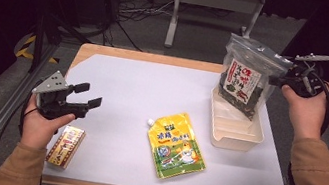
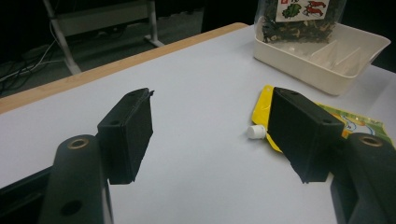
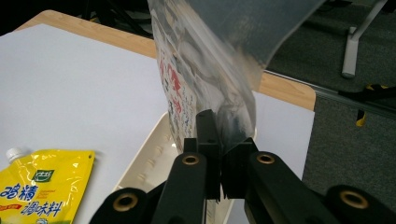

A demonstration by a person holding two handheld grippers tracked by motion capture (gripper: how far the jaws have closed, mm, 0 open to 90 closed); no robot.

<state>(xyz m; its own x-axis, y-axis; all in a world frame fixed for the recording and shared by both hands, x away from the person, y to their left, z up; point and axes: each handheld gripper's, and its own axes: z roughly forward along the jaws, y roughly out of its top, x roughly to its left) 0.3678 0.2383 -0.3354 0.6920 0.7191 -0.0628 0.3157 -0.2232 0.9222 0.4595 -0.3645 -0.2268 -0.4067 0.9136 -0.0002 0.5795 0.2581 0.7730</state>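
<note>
My right gripper [image 1: 276,80] is shut on the top edge of a clear bag of dark dried seaweed [image 1: 245,81] with a white and red label, holding it upright over the far end of a cream divided tray [image 1: 234,134]. In the right gripper view the jaws pinch the seaweed bag [image 3: 205,79] above the tray [image 3: 149,163]. My left gripper [image 1: 87,96] hovers open over the table's left side, with nothing between its jaws. A yellow and green spouted pouch [image 1: 176,145] lies flat mid-table, also seen as the pouch [image 2: 350,122] beyond the left gripper [image 2: 210,135].
A small red and yellow box [image 1: 65,146] lies by the front left edge, just below my left hand. The white table top [image 1: 153,85] has a wooden rim. Beyond it are a grey floor, cables and a metal stand [image 1: 213,2].
</note>
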